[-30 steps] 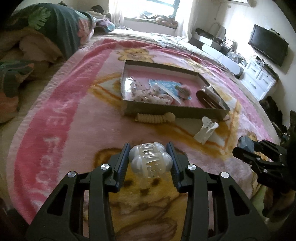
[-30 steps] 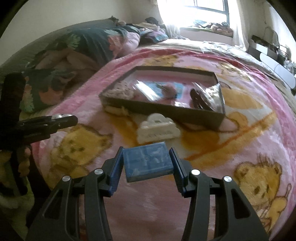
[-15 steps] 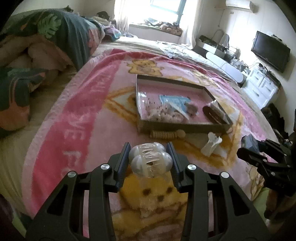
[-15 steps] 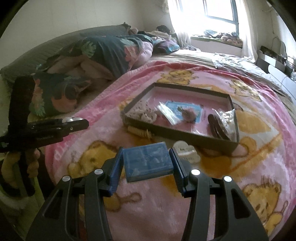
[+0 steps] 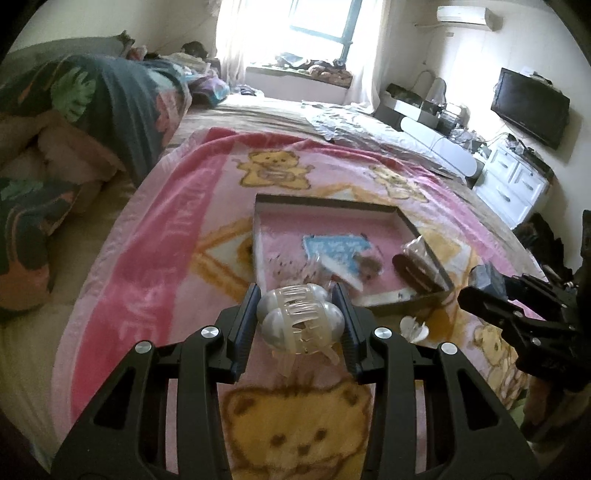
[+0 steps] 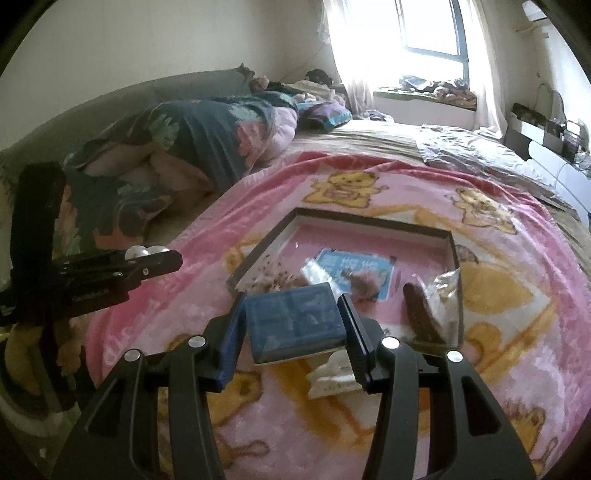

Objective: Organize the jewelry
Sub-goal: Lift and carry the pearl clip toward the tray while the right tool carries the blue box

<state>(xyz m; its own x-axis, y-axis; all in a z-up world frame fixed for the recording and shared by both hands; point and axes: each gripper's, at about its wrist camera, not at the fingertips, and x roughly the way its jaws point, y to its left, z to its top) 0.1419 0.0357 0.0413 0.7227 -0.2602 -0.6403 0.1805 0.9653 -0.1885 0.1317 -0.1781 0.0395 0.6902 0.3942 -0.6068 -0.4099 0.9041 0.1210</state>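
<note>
My left gripper (image 5: 300,322) is shut on a pearly white hair claw clip (image 5: 300,320) and holds it high above the blanket. My right gripper (image 6: 293,326) is shut on a small blue plastic box (image 6: 294,324), also raised. A dark shallow tray (image 5: 421,234) lies on the pink blanket ahead; it holds a blue card (image 5: 338,249), beaded pieces, a fuzzy ornament (image 6: 364,284) and a dark hair clip (image 6: 419,314). A white claw clip (image 6: 330,374) lies on the blanket in front of the tray. The left gripper also shows in the right wrist view (image 6: 155,260).
The pink teddy-bear blanket (image 5: 155,266) covers the bed. Bunched dark floral quilts (image 6: 207,136) lie at the left. A window (image 5: 321,22), white drawers (image 5: 517,177) and a wall television (image 5: 530,107) stand beyond the bed's far and right sides.
Both grippers have risen and drawn back from the tray with their loads still held. The tray and the white clip now look smaller and farther below.
</note>
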